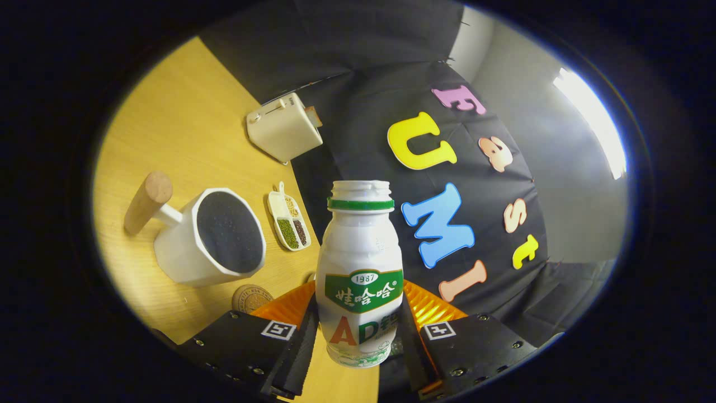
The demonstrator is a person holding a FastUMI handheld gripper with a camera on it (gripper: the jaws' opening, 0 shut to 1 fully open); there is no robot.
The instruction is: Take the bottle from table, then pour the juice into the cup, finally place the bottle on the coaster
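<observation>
Gripped between both tool [358, 336] fingers, white bottle [359, 268] sits tilted above the surface [179, 129], cup [215, 238] and coaster [250, 297] beyond

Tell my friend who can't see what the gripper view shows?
The gripper holds a white bottle, cap off, between both fingers. Beyond it on the wooden table stand a white cup with dark contents, a round coaster, a small seed dish and a toaster.

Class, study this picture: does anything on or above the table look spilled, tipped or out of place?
Nothing looks spilled. The tongs are shut on the bottle, which is open-topped and lifted off the table. The whole scene appears tilted, so the cup, small dish, coaster and toaster look slanted together.
</observation>
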